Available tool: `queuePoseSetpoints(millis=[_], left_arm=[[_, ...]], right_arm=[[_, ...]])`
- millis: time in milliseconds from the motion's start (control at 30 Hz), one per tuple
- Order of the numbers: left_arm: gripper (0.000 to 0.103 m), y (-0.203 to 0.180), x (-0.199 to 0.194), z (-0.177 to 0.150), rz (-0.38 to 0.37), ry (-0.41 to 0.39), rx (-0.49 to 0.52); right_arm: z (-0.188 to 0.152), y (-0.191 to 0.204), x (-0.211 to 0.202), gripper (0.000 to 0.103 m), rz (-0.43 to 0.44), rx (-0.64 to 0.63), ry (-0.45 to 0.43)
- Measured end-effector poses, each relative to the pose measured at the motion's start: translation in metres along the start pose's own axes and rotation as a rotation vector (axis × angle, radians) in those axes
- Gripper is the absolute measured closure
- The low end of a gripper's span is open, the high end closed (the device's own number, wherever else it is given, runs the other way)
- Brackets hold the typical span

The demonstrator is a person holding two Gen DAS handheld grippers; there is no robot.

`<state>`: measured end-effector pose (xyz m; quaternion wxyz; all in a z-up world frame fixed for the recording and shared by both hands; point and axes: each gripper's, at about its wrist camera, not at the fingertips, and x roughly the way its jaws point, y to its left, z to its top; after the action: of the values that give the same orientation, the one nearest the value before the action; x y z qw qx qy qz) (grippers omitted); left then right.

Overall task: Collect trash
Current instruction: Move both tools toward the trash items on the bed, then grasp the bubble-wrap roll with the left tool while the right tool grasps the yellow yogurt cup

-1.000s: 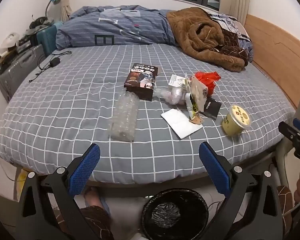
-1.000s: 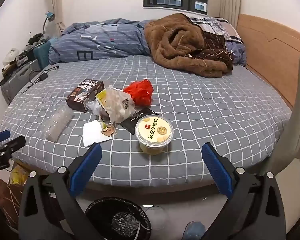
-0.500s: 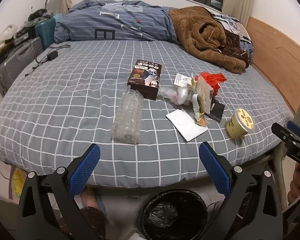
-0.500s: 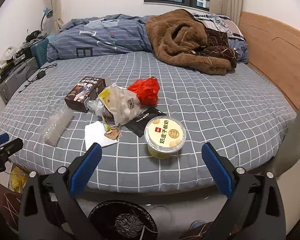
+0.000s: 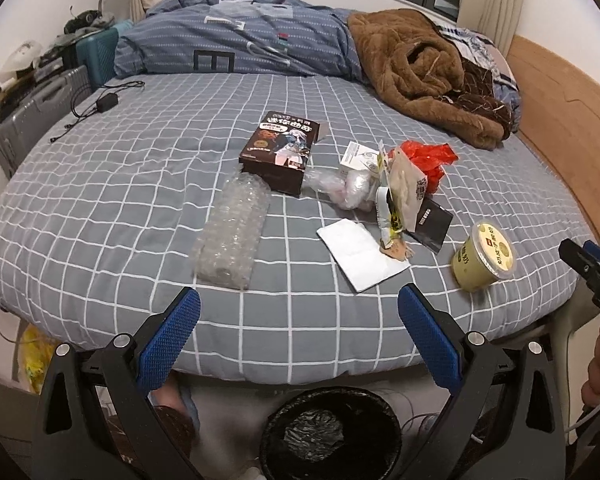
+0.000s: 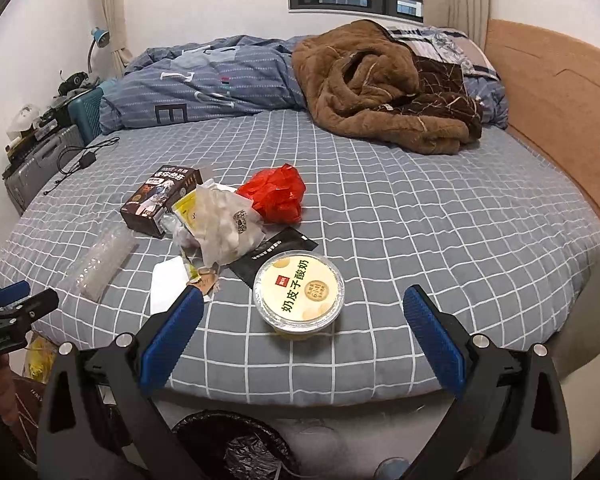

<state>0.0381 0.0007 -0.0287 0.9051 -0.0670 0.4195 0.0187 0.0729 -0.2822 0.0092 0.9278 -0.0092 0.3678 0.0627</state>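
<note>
Trash lies on the grey checked bed (image 5: 100, 184): a clear bubble-wrap sleeve (image 5: 232, 232), a dark brown box (image 5: 282, 152), a white paper (image 5: 360, 254), crumpled wrappers (image 5: 400, 188), a red bag (image 6: 276, 194), a black sachet (image 6: 274, 254) and a yellow yoghurt tub (image 6: 299, 292). My left gripper (image 5: 300, 332) is open over the bed's near edge, just short of the sleeve. My right gripper (image 6: 304, 332) is open, with the tub just beyond its fingertips. A black-lined bin (image 5: 330, 432) stands on the floor below the bed edge.
A brown fleece blanket (image 6: 380, 84) and a blue duvet (image 5: 240, 40) are heaped at the far side. Suitcases (image 5: 40, 100) stand at the left, a charger cable (image 5: 100, 102) on the bed, a wooden headboard (image 6: 556, 112) at the right.
Both grippers have risen and moved forward toward the bed, so the trash looks closer. The tub now sits nearer the right gripper's fingers. Both stay open.
</note>
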Motion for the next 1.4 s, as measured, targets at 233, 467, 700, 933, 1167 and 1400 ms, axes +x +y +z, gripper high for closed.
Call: queuePoseSetpoints(millis=[233,467,700,933,1167,1400], left_arm=[[0.006,-0.007,0.001,0.008,0.006,-0.005,-0.012],[0.006,-0.008,-0.007,0.008,0.002,-0.011,-0.016],[0.006,-0.006,-0.012,0.007,-0.01,0.001,0.013],[0.006,0.005,-0.014,0.01,-0.009,-0.004,0.009],[0.006,0.011,-0.002,0.019,-0.013,0.009,0.019],[0.006,0.021,0.027,0.03,0.009,0.038,0.016]], right_arm=[[0.001,-0.01,0.005,0.007,0.022,0.002,0.01],[0.003,-0.015,-0.001,0.007,0.028,-0.003,0.003],[-0.005,-0.007,-0.015,0.007,0.021,0.018,-0.013],[-0.002,0.006,-0.021,0.007,-0.003,0.011,-0.016],[0.006,0.007,-0.011,0.007,-0.024,0.008,-0.008],[0.014,0.006,0.018,0.007,-0.026,0.005,0.021]])
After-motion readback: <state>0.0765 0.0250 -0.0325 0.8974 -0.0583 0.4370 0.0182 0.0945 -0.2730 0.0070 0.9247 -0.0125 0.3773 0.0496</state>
